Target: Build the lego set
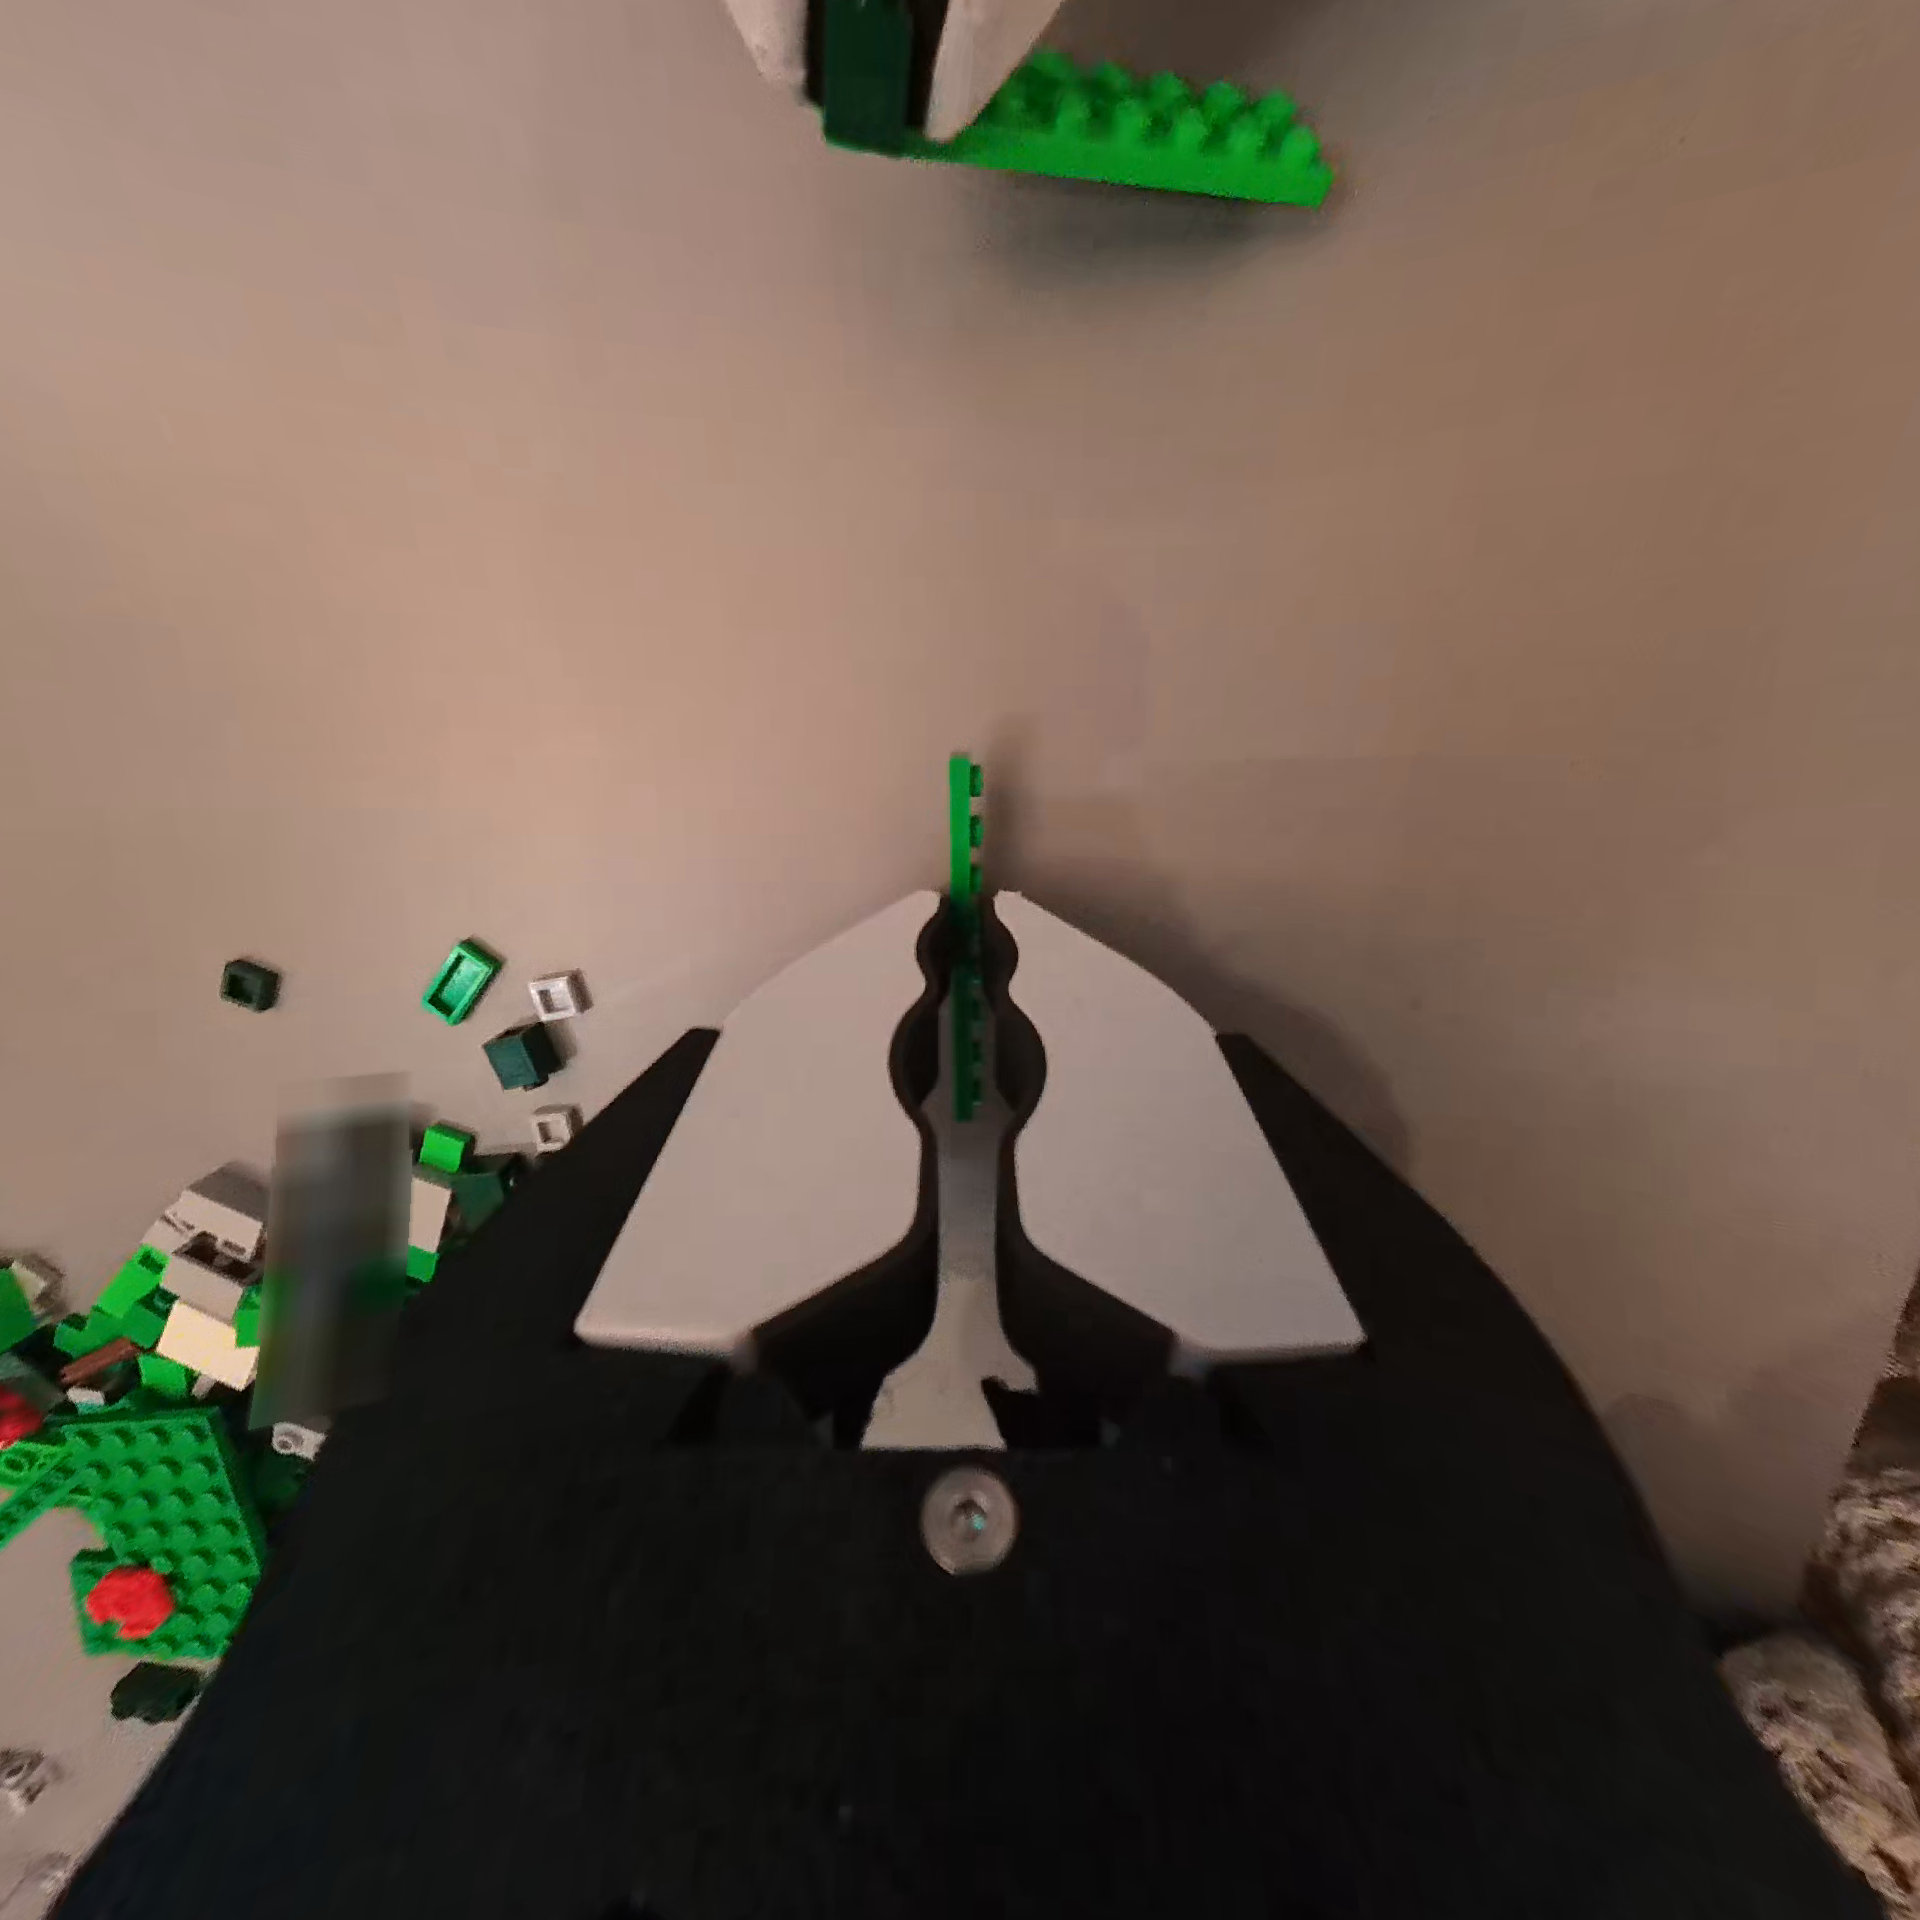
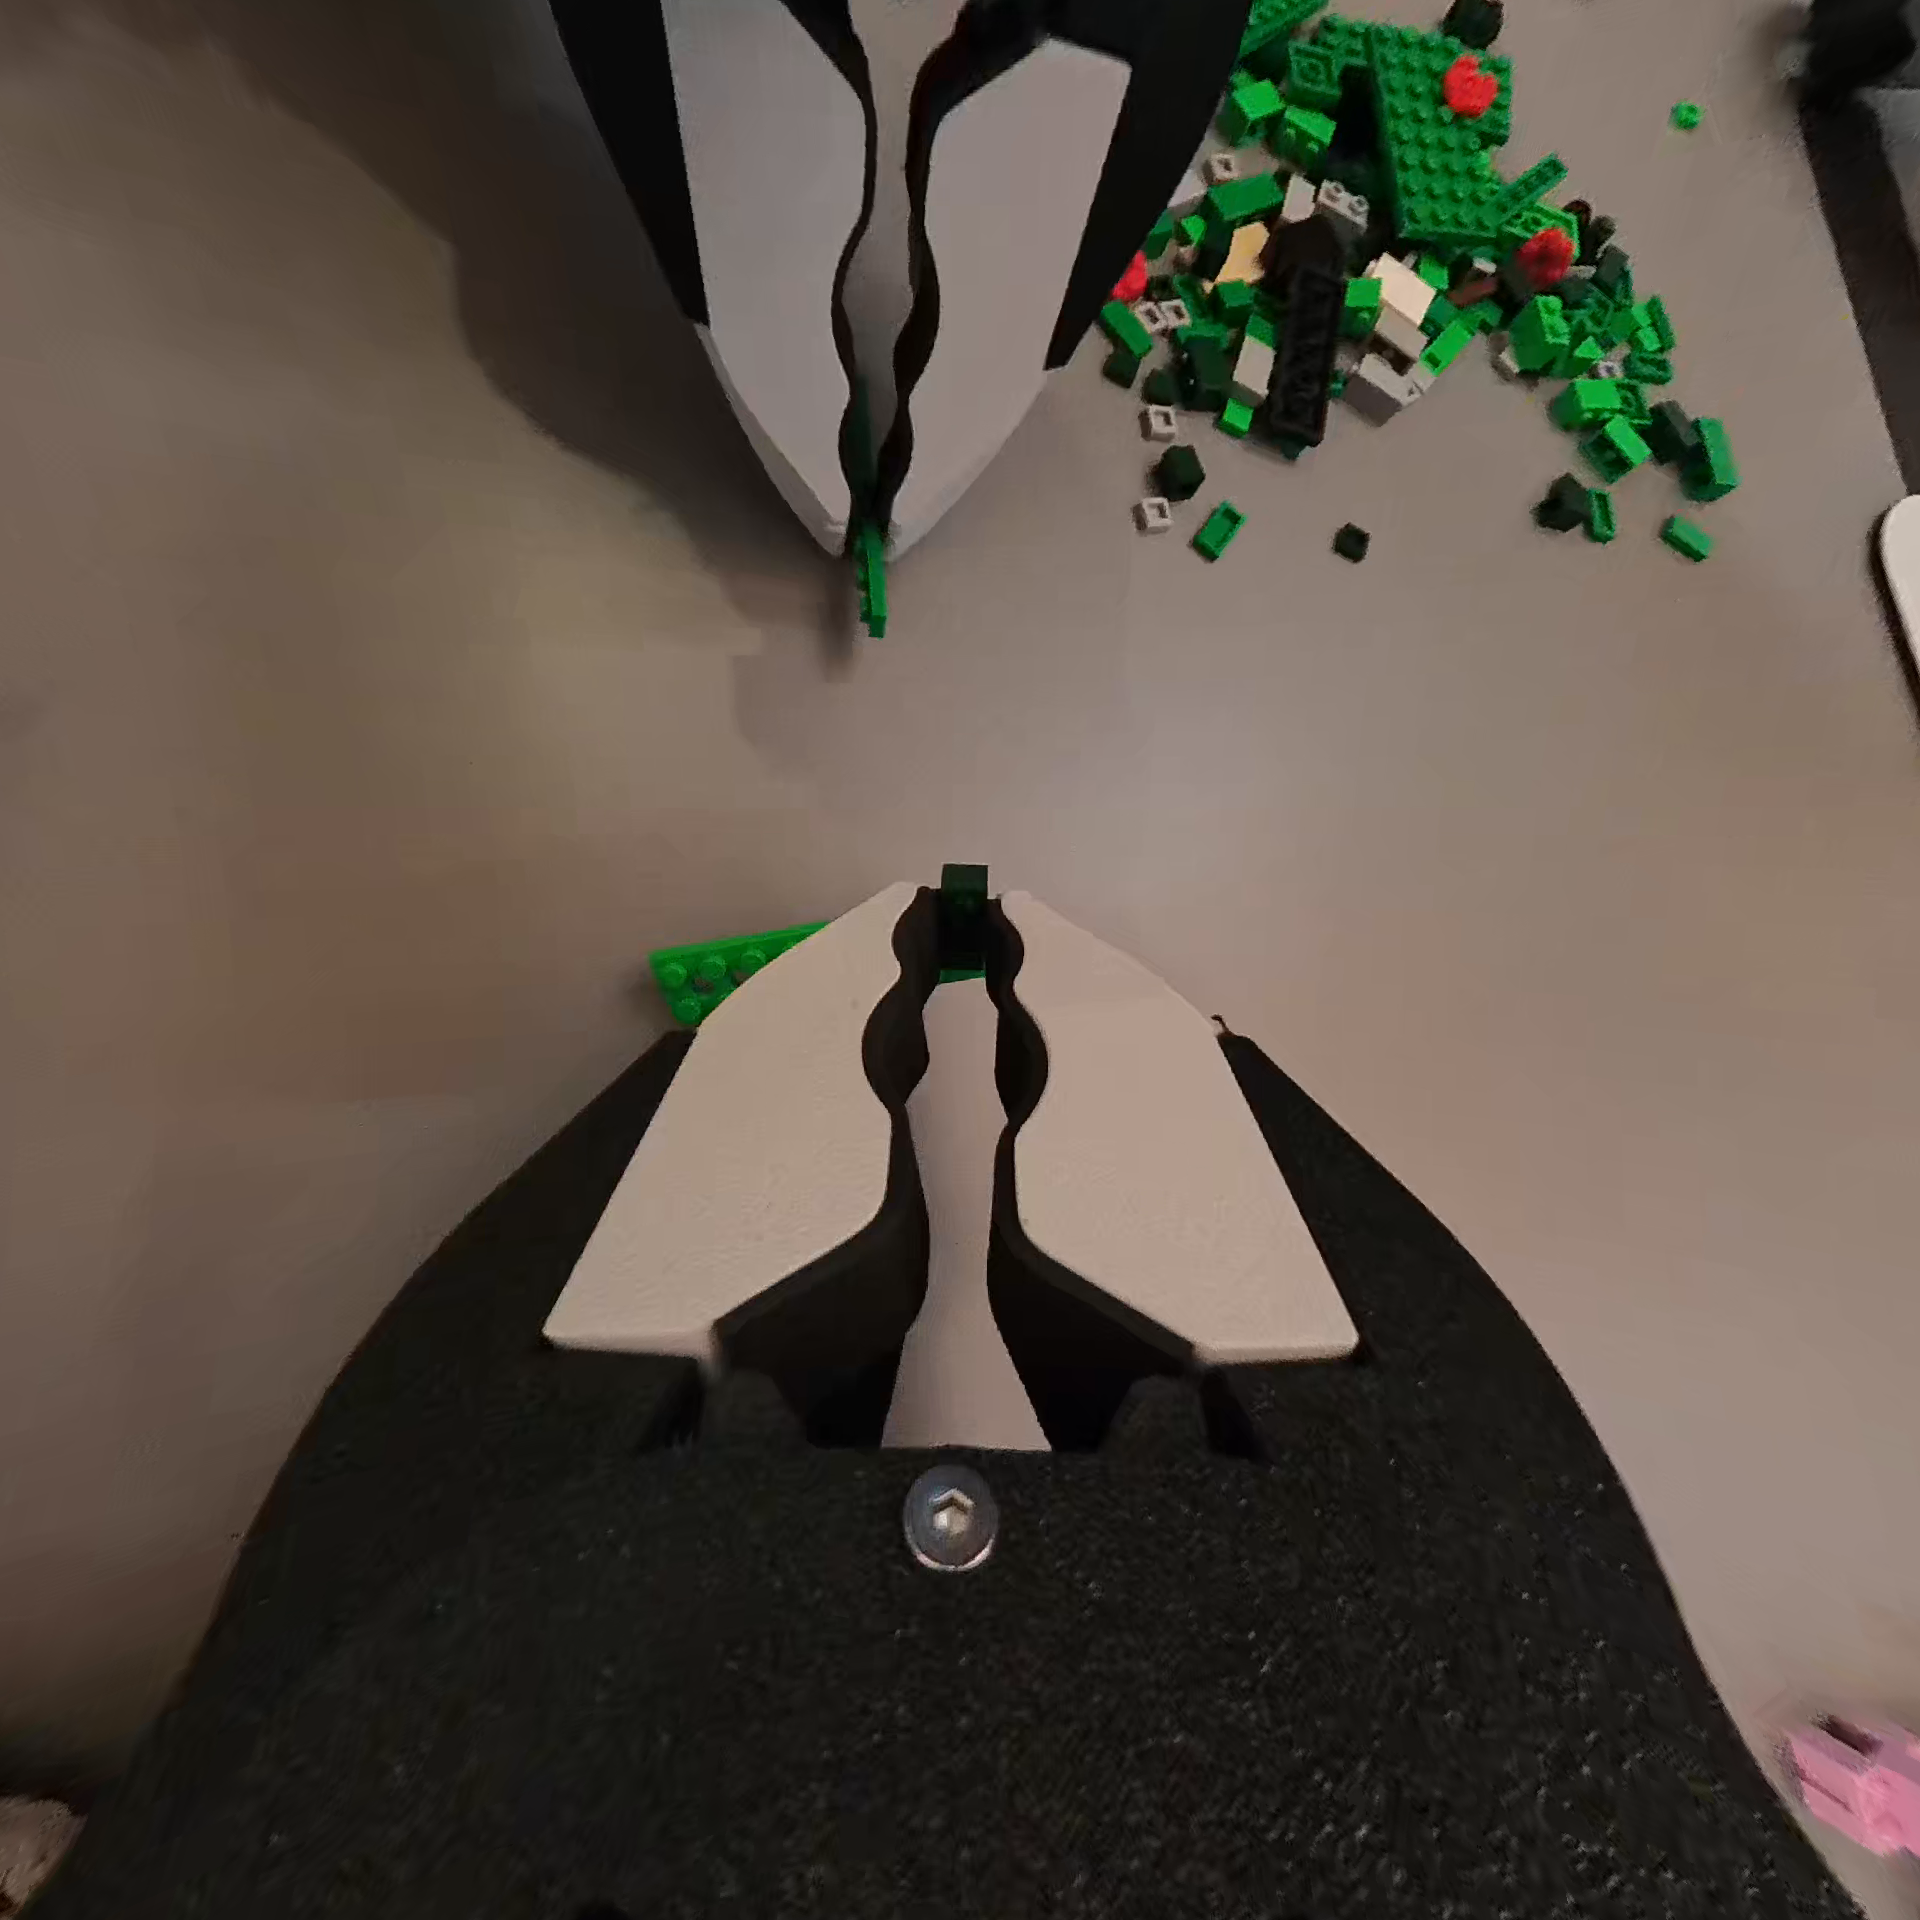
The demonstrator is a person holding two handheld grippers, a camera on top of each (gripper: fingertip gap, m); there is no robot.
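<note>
Between your two tools, bare table. Left gripper (image 1: 968,904) clamps a thin green plate (image 1: 964,831) on edge. Right gripper (image 2: 961,896) pinches a dark green brick (image 2: 962,894) seated on the long green plate (image 1: 1143,135). Level the thin plate before mating; press squarely.

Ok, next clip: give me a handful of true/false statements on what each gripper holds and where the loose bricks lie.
1. The left gripper pinches a thin bright green plate edge-on. True.
2. The right gripper is open and holds nothing. False: it is shut on a dark green brick.
3. A bright green studded plate lies on the table under the right gripper's tips. True.
4. The pile of loose bricks is all red. False: mostly green, with some red, grey and cream pieces.
5. The two grippers touch. False: bare table separates them.
</note>
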